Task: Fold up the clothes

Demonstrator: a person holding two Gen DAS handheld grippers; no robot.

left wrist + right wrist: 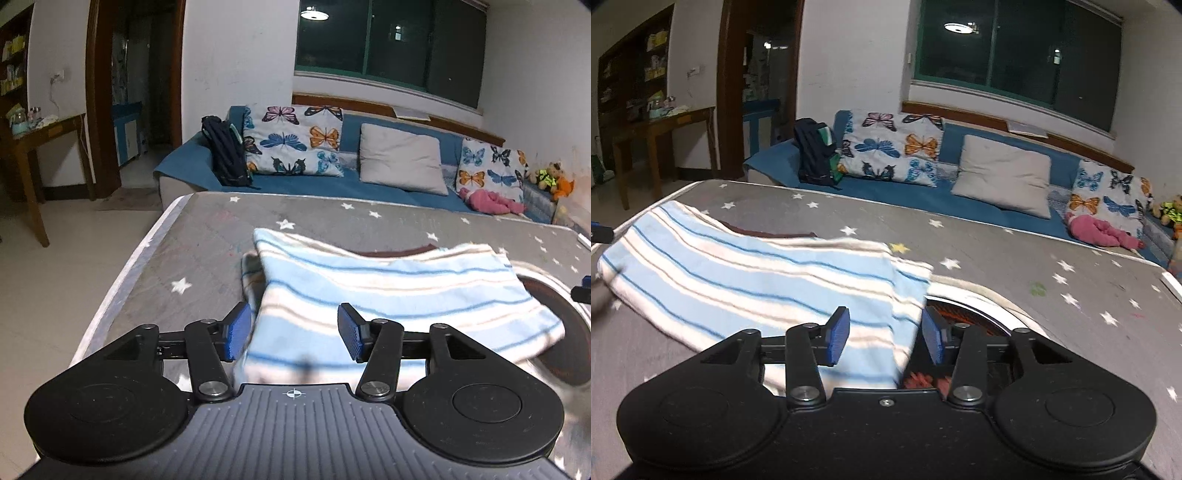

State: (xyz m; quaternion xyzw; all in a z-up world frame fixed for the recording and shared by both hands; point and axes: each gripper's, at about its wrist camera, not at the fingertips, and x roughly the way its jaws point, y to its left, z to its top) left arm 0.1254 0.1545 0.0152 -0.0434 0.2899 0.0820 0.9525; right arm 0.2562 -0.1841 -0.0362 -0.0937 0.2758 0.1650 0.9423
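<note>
From the left wrist, the left gripper (295, 332) stood wide, its blue pads (236, 332) straddling the near left corner of the striped garment (388, 295) on the star-patterned table (177, 258). From the right wrist, the right gripper (884, 338) was also spread, bracketing the garment's near right edge (901, 332), gripping nothing.

Sofa (295, 184), 3 cushions, backpack (225, 151)
</note>
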